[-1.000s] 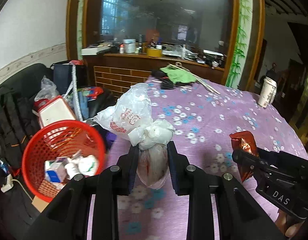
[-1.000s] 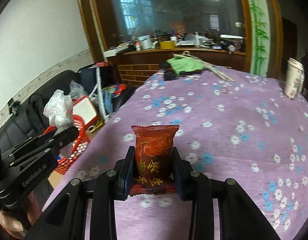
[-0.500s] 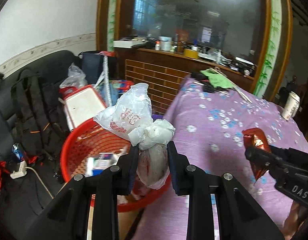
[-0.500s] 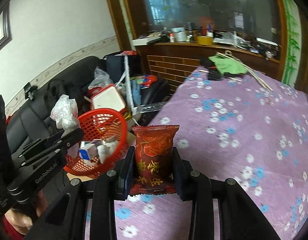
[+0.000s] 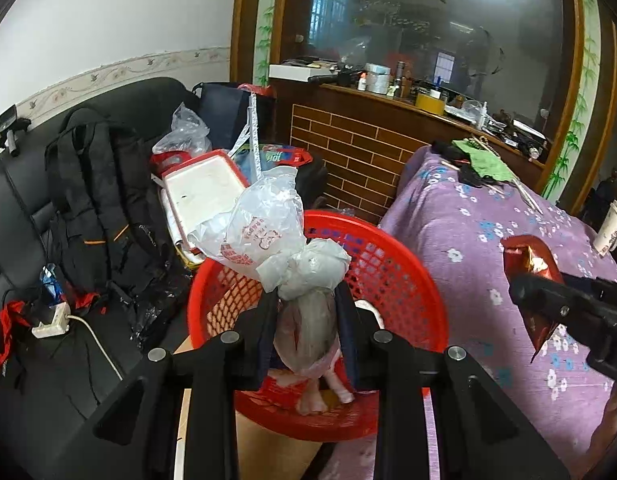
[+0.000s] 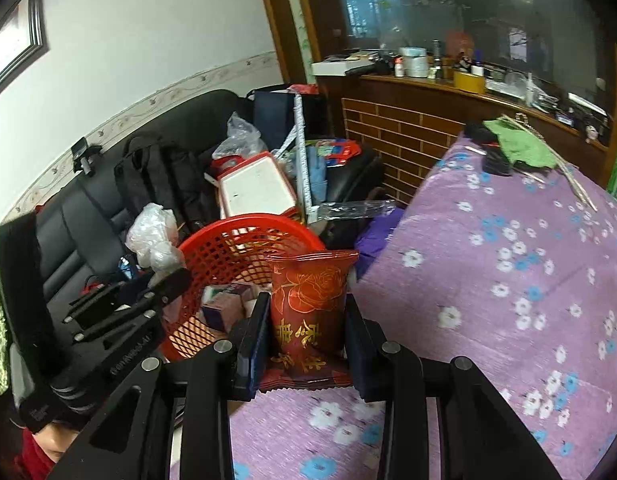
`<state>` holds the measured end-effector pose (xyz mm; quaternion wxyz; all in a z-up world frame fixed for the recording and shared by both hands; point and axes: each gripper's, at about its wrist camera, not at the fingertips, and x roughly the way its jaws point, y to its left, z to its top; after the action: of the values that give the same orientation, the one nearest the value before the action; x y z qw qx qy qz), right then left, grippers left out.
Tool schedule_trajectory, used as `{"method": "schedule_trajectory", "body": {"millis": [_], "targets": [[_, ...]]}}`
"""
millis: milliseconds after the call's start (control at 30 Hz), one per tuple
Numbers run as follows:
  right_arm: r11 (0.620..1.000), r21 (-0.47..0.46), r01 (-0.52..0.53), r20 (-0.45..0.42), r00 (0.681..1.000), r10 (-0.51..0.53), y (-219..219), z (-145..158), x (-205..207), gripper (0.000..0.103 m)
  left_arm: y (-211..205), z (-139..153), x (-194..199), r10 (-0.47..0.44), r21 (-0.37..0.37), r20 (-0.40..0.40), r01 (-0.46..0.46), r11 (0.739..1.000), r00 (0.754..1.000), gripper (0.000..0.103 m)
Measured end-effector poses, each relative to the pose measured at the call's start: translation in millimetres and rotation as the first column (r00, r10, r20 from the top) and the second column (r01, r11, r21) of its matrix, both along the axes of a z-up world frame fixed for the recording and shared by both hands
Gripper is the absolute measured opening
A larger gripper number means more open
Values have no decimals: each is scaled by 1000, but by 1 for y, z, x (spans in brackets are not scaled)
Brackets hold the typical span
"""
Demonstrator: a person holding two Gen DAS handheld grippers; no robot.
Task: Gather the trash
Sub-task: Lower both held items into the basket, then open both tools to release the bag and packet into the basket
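Observation:
My left gripper [image 5: 307,300] is shut on a knotted clear plastic bag [image 5: 268,236] of trash, held right over the red mesh basket [image 5: 392,272]. The basket holds small boxes [image 6: 222,304] and other scraps. My right gripper [image 6: 306,304] is shut on a red snack packet [image 6: 308,300] with a gold rose print, hanging over the table's left edge beside the basket [image 6: 244,248]. In the left wrist view the packet [image 5: 528,256] and right gripper show at the right. In the right wrist view the left gripper [image 6: 164,284] and its bag [image 6: 152,236] show at the left.
The table wears a purple flowered cloth [image 6: 508,264]. A paper cup [image 5: 612,228] stands at its far right, a green cloth [image 6: 520,144] and sticks at its far end. A black sofa [image 5: 24,184] with a backpack [image 5: 92,200], a white tray [image 5: 204,188] and bags lies left of the basket.
Both grippers have swung left from over the table toward the basket, each still holding its item. The basket has come from the left side to directly under the left gripper.

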<state>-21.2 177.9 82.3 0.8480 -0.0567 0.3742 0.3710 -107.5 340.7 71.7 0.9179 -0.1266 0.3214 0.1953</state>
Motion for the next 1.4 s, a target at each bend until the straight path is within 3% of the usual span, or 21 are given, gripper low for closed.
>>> {"method": "schedule_trajectory", "body": {"millis": [567, 1400], "targets": [[999, -19, -50, -40, 998, 49, 52, -15, 18, 39, 26, -19, 7, -6, -58, -18, 5, 998, 1000, 27], [998, -21, -59, -69, 996, 57, 75, -27, 34, 39, 29, -26, 16, -25, -49, -30, 23, 999, 999, 27]]}}
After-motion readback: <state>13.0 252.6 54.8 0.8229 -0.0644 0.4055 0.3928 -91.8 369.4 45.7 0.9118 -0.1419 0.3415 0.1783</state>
